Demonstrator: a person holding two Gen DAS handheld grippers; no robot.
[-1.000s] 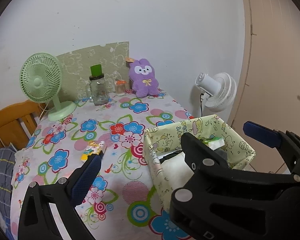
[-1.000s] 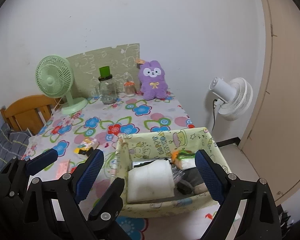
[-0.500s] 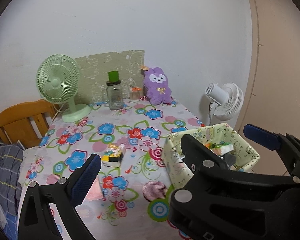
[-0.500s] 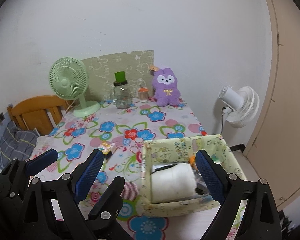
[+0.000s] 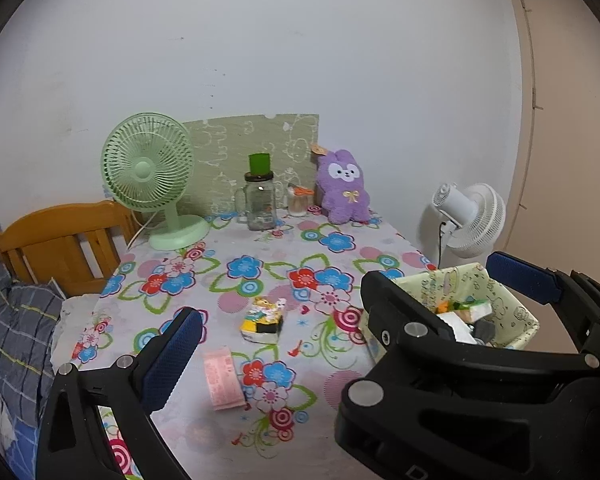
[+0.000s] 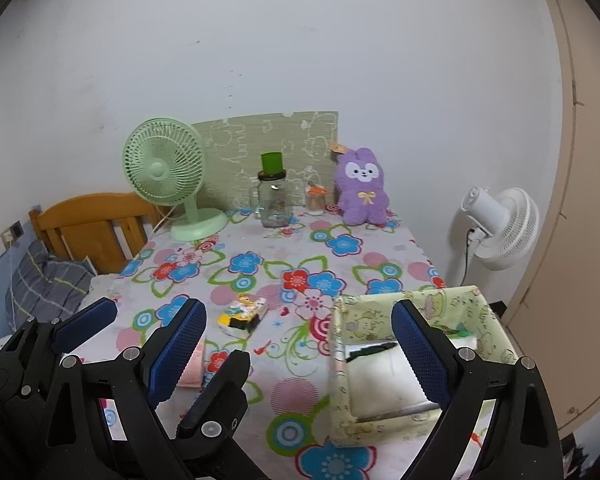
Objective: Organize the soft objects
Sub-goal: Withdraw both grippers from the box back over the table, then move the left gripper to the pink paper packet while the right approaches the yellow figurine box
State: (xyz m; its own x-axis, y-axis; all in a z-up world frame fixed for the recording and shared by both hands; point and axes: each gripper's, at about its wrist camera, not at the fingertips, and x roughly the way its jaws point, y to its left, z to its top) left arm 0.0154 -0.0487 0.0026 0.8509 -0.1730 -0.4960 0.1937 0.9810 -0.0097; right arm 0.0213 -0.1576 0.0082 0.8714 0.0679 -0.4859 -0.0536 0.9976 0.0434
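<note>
Clearly both tongs are spread and empty: the left tongs and right tongs hang above the near edge of the bench. The plush sits upright at the far edge against the wall, a jar and a green fan to its left. The bin stands at the near right corner, already part full. A long reach could knock the jar over. The yellow pack and pink packet lie loose in the path.
</note>
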